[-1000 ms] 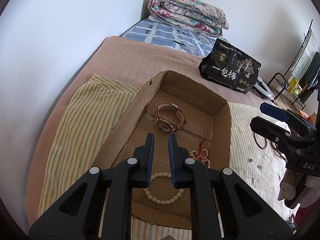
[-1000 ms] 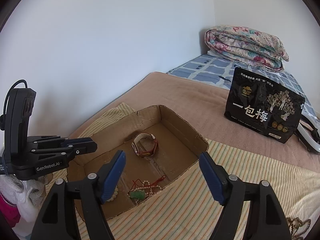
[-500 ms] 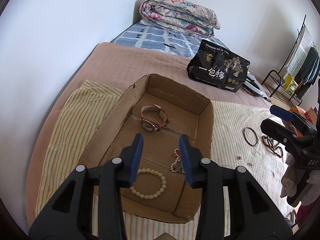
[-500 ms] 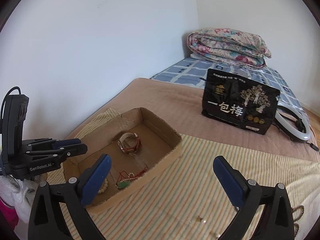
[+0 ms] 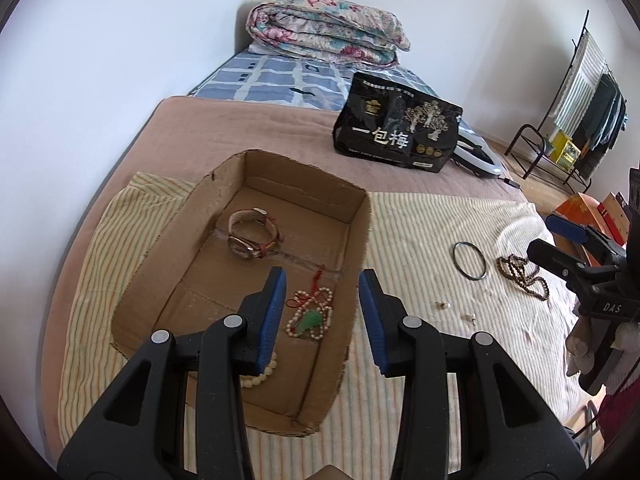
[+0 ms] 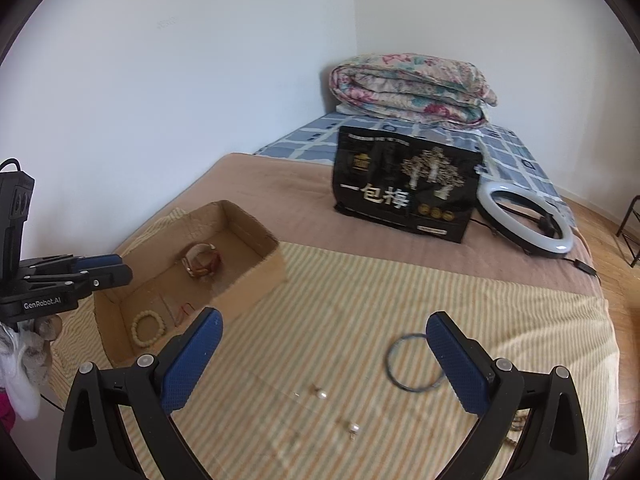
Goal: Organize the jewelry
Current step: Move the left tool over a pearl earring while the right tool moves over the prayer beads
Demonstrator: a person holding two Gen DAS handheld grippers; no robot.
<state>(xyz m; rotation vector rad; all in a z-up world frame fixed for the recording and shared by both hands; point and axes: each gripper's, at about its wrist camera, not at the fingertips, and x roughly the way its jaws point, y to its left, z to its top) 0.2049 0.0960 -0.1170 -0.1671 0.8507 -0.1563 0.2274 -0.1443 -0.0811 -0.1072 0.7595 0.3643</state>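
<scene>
An open cardboard box (image 5: 160, 264) lies on a striped cloth on the bed. It holds a wristwatch (image 5: 252, 236), a pearl necklace with a green pendant and red cord (image 5: 310, 314) and a cream bead bracelet (image 6: 148, 328). My left gripper (image 5: 322, 316) is open and empty above the box's near right part. On the cloth to the right lie a dark bangle (image 5: 469, 261), a brown bead string (image 5: 520, 276) and two pearl earrings (image 6: 320, 394). My right gripper (image 6: 324, 360) is wide open and empty above the earrings, next to the bangle (image 6: 412, 364).
A black snack bag (image 6: 404, 184) stands on the brown blanket behind the cloth, with a ring light (image 6: 524, 220) beside it. A folded floral quilt (image 6: 412, 88) lies at the bed's head. The wall runs along the left. A clothes rack (image 5: 580, 100) stands at far right.
My left gripper has opened, letting go of the cream bracelet, and drawn back from the box. My right gripper has swung right, from the box to over the earrings and bangle.
</scene>
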